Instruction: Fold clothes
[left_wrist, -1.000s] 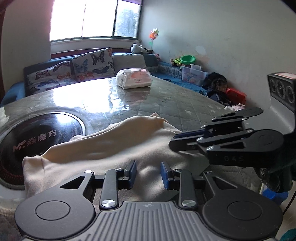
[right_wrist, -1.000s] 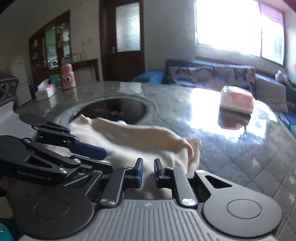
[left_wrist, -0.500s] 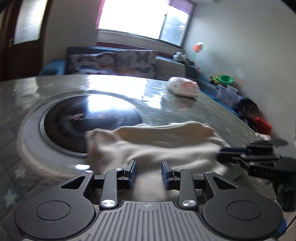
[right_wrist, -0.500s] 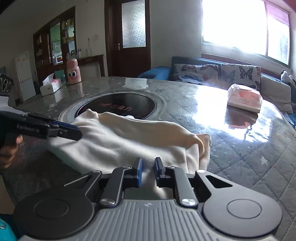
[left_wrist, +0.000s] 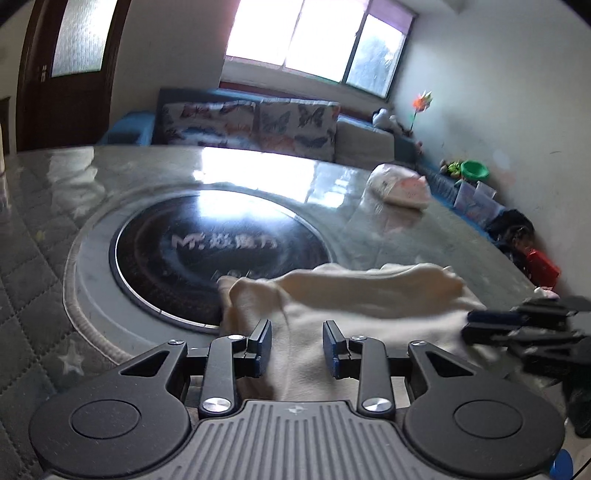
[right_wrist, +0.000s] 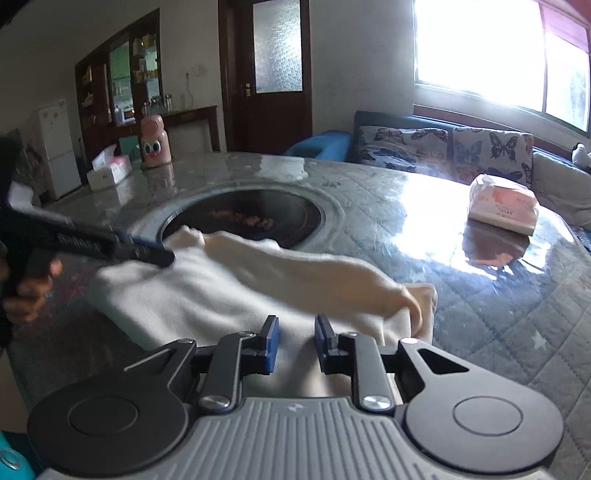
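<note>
A cream garment lies folded in a long bundle on the quilted table, partly over the black round hob. My left gripper is open, its jaws spread over the garment's near left part. In the right wrist view the garment stretches from the hob toward me. My right gripper is open above the garment's near edge. The left gripper shows in the right wrist view at the garment's left end. The right gripper shows in the left wrist view at the garment's right end.
A tissue pack lies on the table's far right. A pink bottle and a tissue box stand at the far left. A folded white cloth lies beyond the hob. A sofa runs behind the table.
The two grippers have moved apart toward opposite ends of the garment. The right gripper's jaws have opened wider. The left view has swung left toward the hob.
</note>
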